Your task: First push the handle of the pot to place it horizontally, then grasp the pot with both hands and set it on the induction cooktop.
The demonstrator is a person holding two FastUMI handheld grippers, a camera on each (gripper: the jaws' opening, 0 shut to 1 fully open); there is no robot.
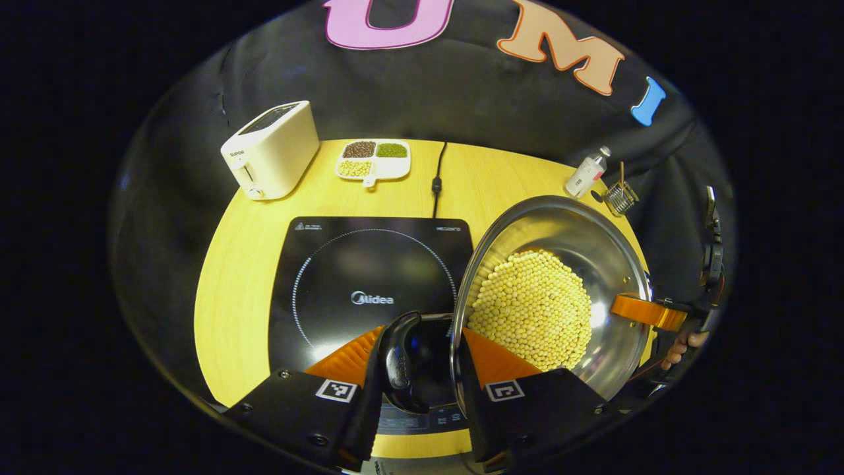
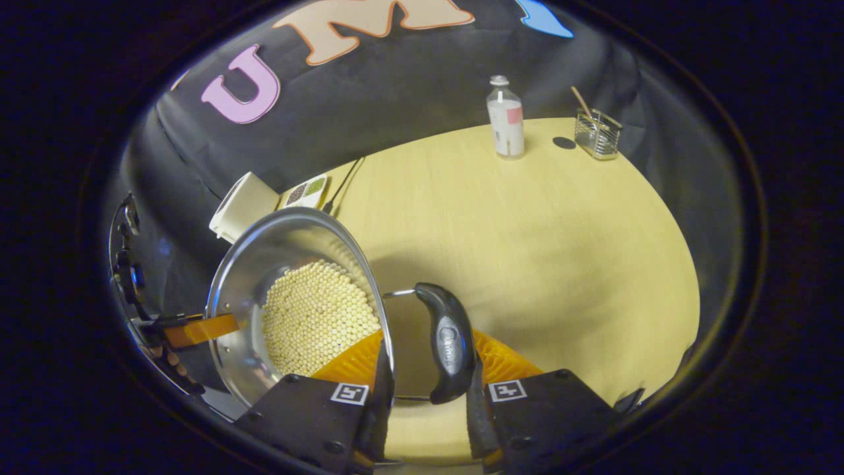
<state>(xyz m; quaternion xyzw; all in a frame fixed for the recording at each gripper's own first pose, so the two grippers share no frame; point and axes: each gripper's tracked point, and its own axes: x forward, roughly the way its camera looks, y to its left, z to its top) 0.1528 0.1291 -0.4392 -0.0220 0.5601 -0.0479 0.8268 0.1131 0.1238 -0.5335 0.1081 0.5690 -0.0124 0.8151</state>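
- Left gripper [image 1: 422, 359] clamps one side handle [image 1: 400, 359] of the pot [image 1: 593, 264]; right gripper [image 2: 425, 369] clamps the other handle [image 2: 450, 343]
- Handles look level, so the push seems done; the two-handed grasp is made
- Pot, full of beans [image 1: 534, 307], seems lifted just beside the induction cooktop [image 1: 343, 264] near the table [image 1: 237, 277] front edge; setting down remains

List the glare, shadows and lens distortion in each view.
Left gripper view: light glares off the glossy induction cooktop near its front edge and off the pot wall; the fisheye bows the table edge. Right gripper view: softer light, a bright patch on the pot's inner wall, a faint shadow under the handle, the table rim curved.
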